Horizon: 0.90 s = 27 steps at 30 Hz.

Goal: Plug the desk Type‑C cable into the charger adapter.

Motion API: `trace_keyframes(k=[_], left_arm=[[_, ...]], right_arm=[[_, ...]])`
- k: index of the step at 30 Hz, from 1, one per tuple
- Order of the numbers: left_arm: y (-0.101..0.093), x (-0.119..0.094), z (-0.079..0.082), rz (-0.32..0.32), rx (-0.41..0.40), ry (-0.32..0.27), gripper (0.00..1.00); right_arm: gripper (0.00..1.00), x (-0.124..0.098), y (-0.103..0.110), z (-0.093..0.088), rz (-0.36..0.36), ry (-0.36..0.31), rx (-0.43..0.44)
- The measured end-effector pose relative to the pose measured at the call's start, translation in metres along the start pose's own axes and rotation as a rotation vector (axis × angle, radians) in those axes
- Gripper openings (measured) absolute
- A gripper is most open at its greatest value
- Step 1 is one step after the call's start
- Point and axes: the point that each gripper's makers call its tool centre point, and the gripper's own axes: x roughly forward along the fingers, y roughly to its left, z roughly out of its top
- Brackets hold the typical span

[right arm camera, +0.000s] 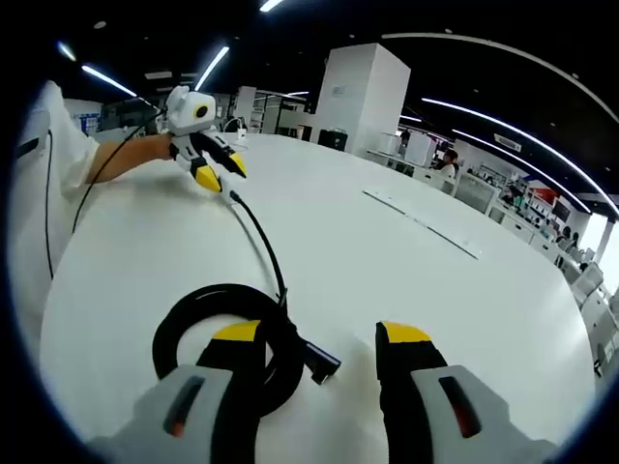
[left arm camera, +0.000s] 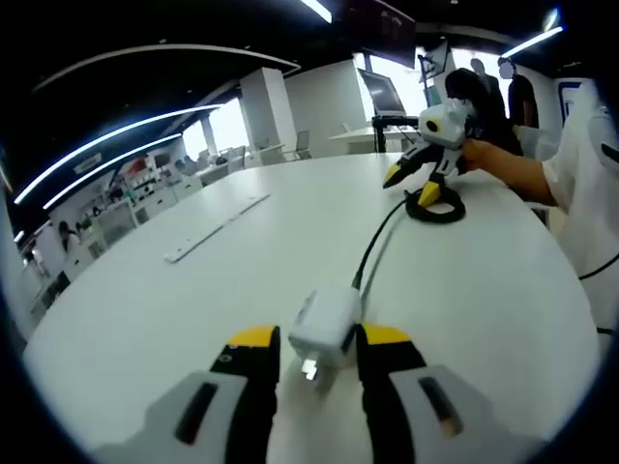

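A white charger adapter (left arm camera: 324, 327) sits on the white table (left arm camera: 193, 319) with my left gripper (left arm camera: 319, 346) shut on its sides. A black cable (left arm camera: 379, 237) runs from its far end to a coil (left arm camera: 435, 207), above which my right gripper (left arm camera: 413, 186) hovers. In the right gripper view the black coil (right arm camera: 198, 309) lies under the left jaw. The cable's free black plug (right arm camera: 322, 365) rests on the table between the open jaws of my right gripper (right arm camera: 319, 340). The cable (right arm camera: 259, 242) leads away to my left gripper (right arm camera: 221, 172) at the far end.
A flat white strip (left arm camera: 215, 228) (right arm camera: 421, 224) lies on the table off to one side. The person's arm and white sleeve (left arm camera: 571, 179) (right arm camera: 58, 155) line the table's edge. Desks, a monitor (left arm camera: 382, 92) and people stand beyond.
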Motion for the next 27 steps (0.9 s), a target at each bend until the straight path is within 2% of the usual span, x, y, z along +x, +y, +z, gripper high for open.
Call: trace_keyframes(k=[8,14,18,27], left_arm=[[-0.003,0.009,0.005,0.015,0.010,0.013,0.31],[0.014,0.014,0.005,0.029,0.004,0.018,0.31],[0.032,0.015,0.002,0.048,-0.004,0.018,0.31],[0.050,0.018,-0.001,0.067,-0.024,0.019,0.31]], right_arm=[[0.46,0.007,-0.015,0.002,-0.028,0.011,0.003],[0.46,0.013,-0.024,0.004,-0.043,0.019,-0.005],[0.46,0.019,-0.031,0.006,-0.049,0.026,-0.016],[0.46,0.029,-0.043,0.009,-0.068,0.031,-0.014]])
